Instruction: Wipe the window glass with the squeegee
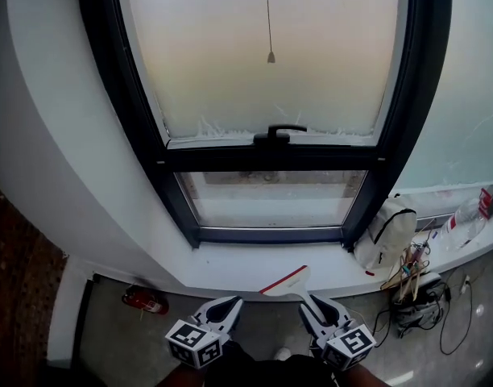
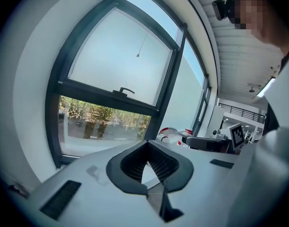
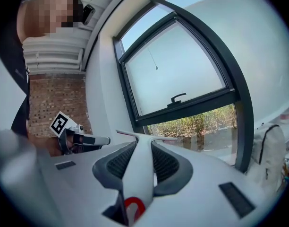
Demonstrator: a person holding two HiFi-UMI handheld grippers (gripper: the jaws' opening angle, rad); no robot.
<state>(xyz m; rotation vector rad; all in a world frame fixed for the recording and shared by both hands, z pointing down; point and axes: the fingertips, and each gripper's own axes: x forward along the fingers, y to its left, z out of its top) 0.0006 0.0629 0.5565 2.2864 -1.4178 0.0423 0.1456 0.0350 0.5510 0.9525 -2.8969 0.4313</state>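
Note:
The window (image 1: 263, 55) has a dark frame, a frosted upper pane with a black handle (image 1: 279, 133), and a clear lower pane (image 1: 271, 200). A white squeegee (image 1: 287, 282) with a red-edged blade hangs just in front of the sill. My right gripper (image 1: 317, 306) is shut on its handle, and in the right gripper view the squeegee (image 3: 140, 167) runs between the pads with its blade beyond the tips. My left gripper (image 1: 222, 309) sits to the left of it, shut with nothing in it. In the left gripper view its jaws (image 2: 148, 148) point at the lower pane (image 2: 102, 122).
The white sill (image 1: 230, 266) runs below the window. On it at the right stand a white bag (image 1: 387, 232), wooden sticks (image 1: 408, 268) and a plastic bottle (image 1: 464, 220). Cables (image 1: 448, 313) lie on the floor at the right, and a red canister (image 1: 144, 300) lies at the left.

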